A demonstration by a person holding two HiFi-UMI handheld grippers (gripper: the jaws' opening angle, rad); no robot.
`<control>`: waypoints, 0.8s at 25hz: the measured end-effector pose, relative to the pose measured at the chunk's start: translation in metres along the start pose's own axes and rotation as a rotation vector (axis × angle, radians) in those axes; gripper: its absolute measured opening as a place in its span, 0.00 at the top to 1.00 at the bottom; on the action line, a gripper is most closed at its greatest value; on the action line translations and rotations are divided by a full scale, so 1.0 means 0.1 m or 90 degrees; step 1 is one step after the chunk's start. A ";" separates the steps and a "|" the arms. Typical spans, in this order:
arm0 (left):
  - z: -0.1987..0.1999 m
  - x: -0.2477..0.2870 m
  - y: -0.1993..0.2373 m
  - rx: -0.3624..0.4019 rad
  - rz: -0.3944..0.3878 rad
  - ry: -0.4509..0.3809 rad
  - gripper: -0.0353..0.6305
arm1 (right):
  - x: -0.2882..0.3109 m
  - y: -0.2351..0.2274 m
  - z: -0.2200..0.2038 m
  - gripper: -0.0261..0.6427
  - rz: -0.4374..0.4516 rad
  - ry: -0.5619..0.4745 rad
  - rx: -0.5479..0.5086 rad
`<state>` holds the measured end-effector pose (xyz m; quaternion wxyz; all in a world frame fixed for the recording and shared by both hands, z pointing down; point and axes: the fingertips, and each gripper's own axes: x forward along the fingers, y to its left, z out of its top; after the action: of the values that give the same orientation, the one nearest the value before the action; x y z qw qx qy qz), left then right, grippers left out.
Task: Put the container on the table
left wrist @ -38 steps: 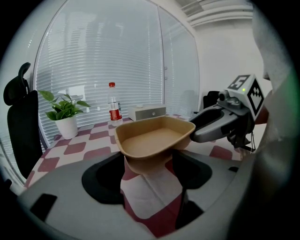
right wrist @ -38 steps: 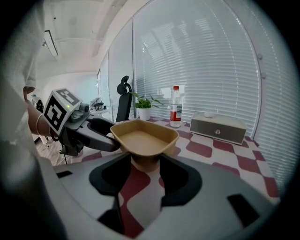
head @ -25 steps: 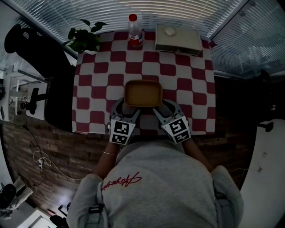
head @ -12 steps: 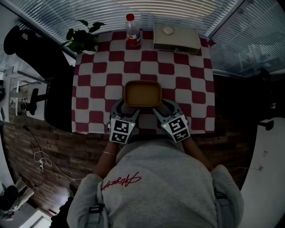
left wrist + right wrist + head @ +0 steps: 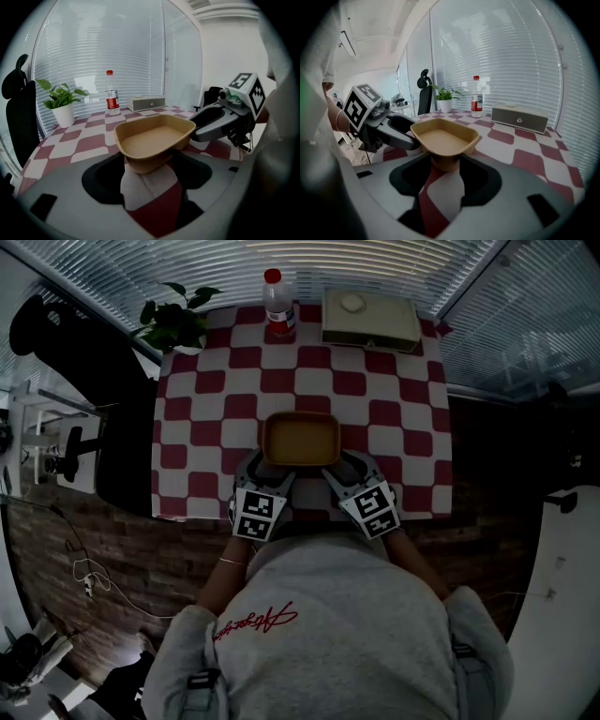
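The left gripper (image 5: pixel 270 474) and right gripper (image 5: pixel 335 474) each pinch a near corner of the container (image 5: pixel 301 439) over the table (image 5: pixel 394 427) (touching it or not, I cannot tell); setting down and release probably remain.

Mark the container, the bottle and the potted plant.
container (image 5: pixel 301 439), head view, on its inner floor.
bottle (image 5: pixel 279 306), head view, on its clear body below the red cap.
potted plant (image 5: pixel 64 115), left gripper view, on its white pot.
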<state>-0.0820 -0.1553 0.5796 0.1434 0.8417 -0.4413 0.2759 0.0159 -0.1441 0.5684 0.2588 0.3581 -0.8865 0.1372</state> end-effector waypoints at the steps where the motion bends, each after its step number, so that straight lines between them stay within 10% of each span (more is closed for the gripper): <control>1: -0.01 0.00 0.00 -0.001 0.000 0.001 0.46 | 0.00 0.00 -0.01 0.67 0.000 0.000 -0.001; 20: -0.11 0.04 0.02 0.001 0.002 0.020 0.46 | 0.05 0.02 -0.05 0.67 -0.001 0.015 -0.016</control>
<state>-0.0856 -0.1539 0.5913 0.1494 0.8368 -0.4399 0.2898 0.0133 -0.1433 0.5750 0.2738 0.3542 -0.8846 0.1304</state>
